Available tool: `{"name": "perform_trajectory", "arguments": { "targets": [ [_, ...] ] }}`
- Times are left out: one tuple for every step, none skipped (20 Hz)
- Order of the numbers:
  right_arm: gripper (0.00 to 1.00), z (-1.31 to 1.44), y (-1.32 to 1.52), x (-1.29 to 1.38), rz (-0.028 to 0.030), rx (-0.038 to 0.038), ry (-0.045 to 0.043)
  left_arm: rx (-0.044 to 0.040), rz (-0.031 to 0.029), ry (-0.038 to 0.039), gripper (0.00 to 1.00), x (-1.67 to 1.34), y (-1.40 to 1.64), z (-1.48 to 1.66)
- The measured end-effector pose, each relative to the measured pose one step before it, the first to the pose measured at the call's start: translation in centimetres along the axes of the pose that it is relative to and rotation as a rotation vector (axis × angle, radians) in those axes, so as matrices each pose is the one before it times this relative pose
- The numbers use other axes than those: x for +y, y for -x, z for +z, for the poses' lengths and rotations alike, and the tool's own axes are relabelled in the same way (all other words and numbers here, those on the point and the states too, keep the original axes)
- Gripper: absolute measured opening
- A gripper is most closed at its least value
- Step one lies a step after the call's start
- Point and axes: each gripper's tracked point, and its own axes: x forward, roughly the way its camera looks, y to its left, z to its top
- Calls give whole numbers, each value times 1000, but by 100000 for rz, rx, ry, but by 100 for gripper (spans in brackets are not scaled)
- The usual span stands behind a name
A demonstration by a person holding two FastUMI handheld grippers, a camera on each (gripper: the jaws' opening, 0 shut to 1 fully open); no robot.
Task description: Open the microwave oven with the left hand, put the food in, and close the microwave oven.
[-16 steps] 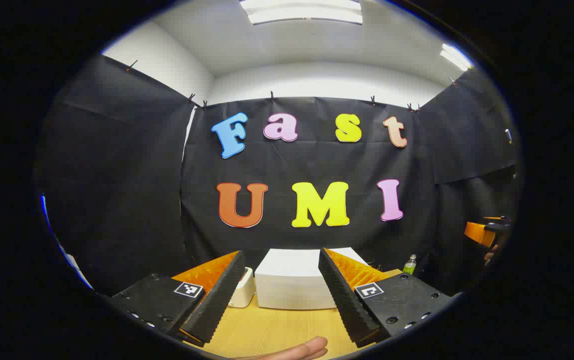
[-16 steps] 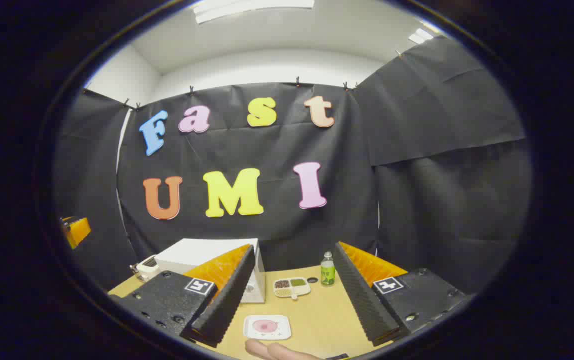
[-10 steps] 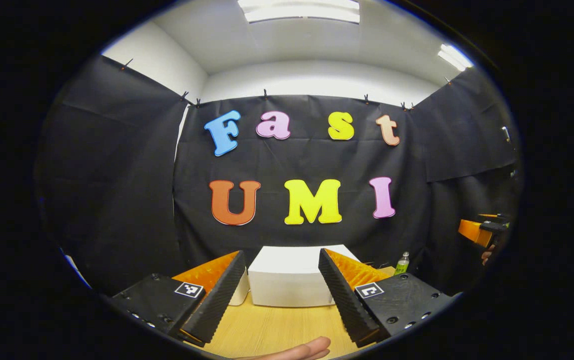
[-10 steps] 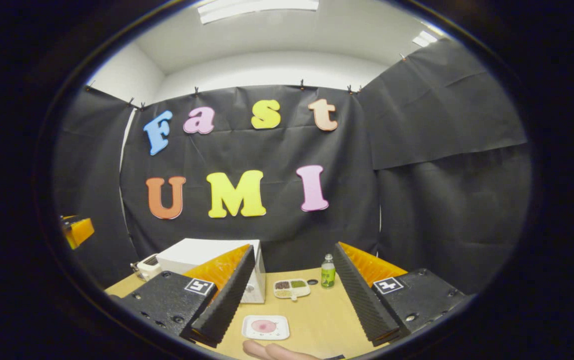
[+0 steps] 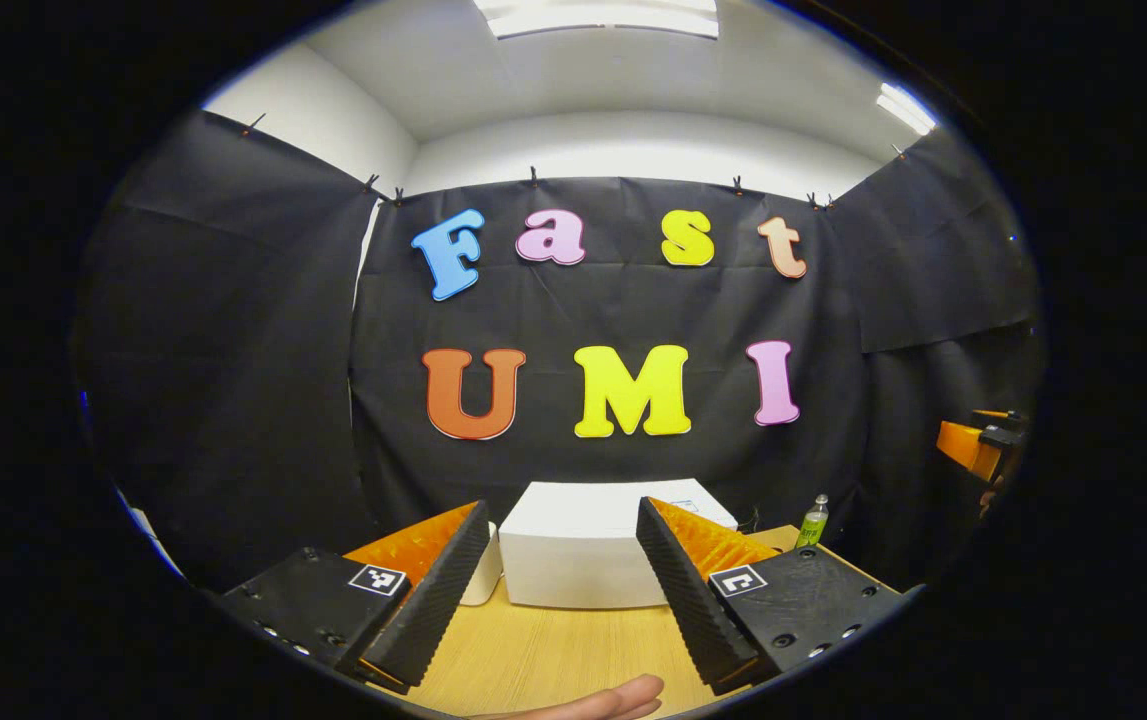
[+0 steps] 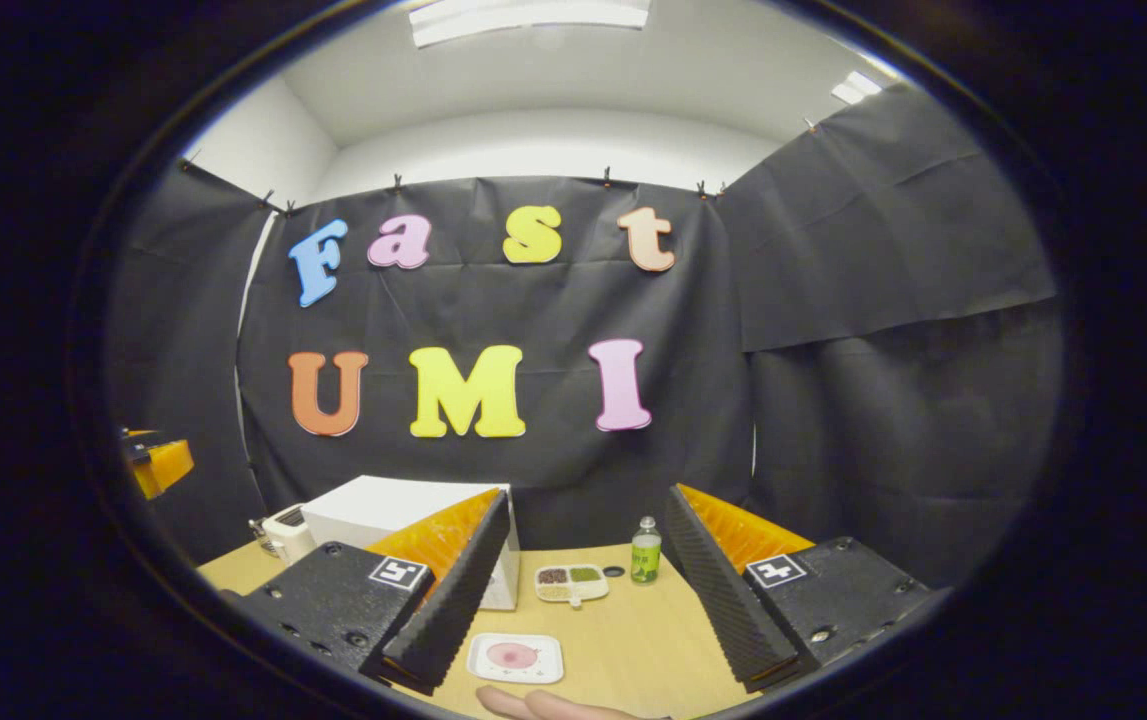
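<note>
Above the table [image 5: 553,655], both grippers (left gripper [image 5: 561,590], right gripper [image 6: 583,595]) hang spread.

A white, box-shaped microwave oven [image 5: 588,560] is being seen standing upright at the back of the desk [image 6: 653,650], its door closed. The food, a pink round on a white square plate [image 6: 515,657], is lying flat near the front, apart from the oven.

wooden table [image 6: 633,640], microwave [image 6: 383,505], plate [image 6: 516,657], bottle [image 6: 646,552]

Green bottle [image 6: 646,556] just beside a divided snack tray [image 6: 571,583] on the wooden table [image 6: 653,640].
</note>
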Motion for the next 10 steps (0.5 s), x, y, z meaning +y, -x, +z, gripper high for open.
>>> {"name": "perform_trajectory", "arguments": {
  "targets": [
    [91,103,-33,-278,-837,-1553,1487,482,729,769,83,57,-532,-389],
    [92,-6,6,-86,-517,-855,865,769,1022,911,82,-40,-709,-567],
    [100,-260,-9,184,587,-215,259,1282,479,726,94,-191,-785,-785],
    [92,-152,84,256,1386,6,-429,1474,80,680,94,-556,-824,-786],
    [92,-105,83,-60,1033,183,-892,1074,-431,152,94,-649,-840,-815],
    [100,-73,61,-82,857,61,-666,528,-201,-377,94,-754,-891,-650],
    [100,-61,-86,-152,508,-246,-207,156,-1052,-416,94,-685,-982,-697],
    [100,100,-13,-155,332,-438,103,-180,-249,-392,94,-552,-960,-490],
    [92,-177,-63,-272,35,-44,-144,-581,-1063,-464,94,-787,-1048,-499],
    [92,-36,13,-215,184,120,-288,220,-1370,-127,93,-852,-1083,-644]
  ]
}}
